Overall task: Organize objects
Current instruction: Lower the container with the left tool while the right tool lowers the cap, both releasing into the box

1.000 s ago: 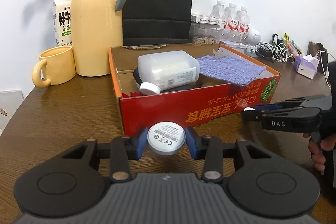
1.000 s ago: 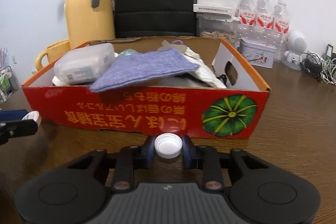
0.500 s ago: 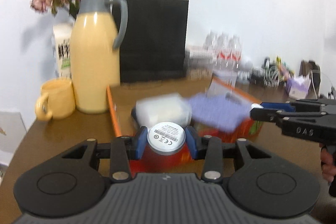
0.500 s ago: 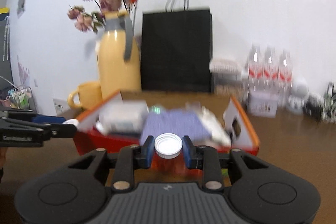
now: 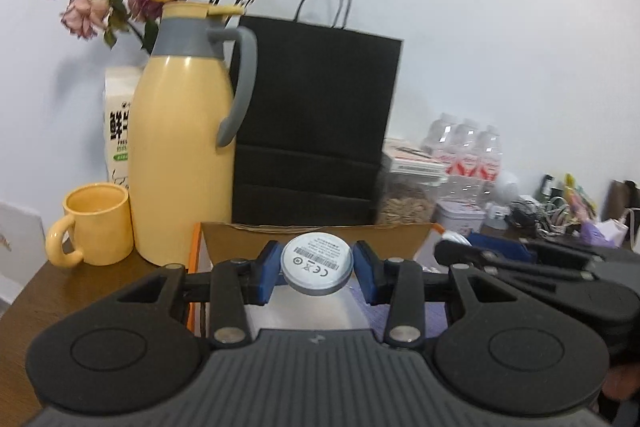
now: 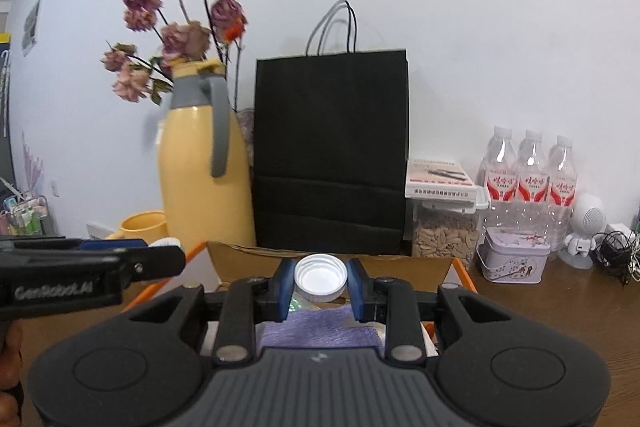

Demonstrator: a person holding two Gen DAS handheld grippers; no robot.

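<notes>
My left gripper (image 5: pixel 317 269) is shut on a round grey disc (image 5: pixel 317 264) with a printed label, held above the cardboard box (image 5: pixel 320 233). My right gripper (image 6: pixel 320 277) is shut on a white bottle cap (image 6: pixel 320 277), held over the same box (image 6: pixel 248 259), above a purple cloth (image 6: pixel 320 329) lying inside it. The right gripper shows at the right of the left wrist view (image 5: pixel 452 251), and the left gripper at the left of the right wrist view (image 6: pixel 168 253).
Behind the box stand a yellow jug (image 5: pixel 182 163) with dried flowers, a yellow mug (image 5: pixel 96 225), a milk carton (image 5: pixel 118 131) and a black paper bag (image 5: pixel 316 123). To the right are water bottles (image 6: pixel 532 175), a nut jar (image 6: pixel 446 235), a tin (image 6: pixel 514 259) and cables.
Both grippers have risen and moved forward, from table level in front of the box to above it, each still holding its object. The two grippers have come closer together.
</notes>
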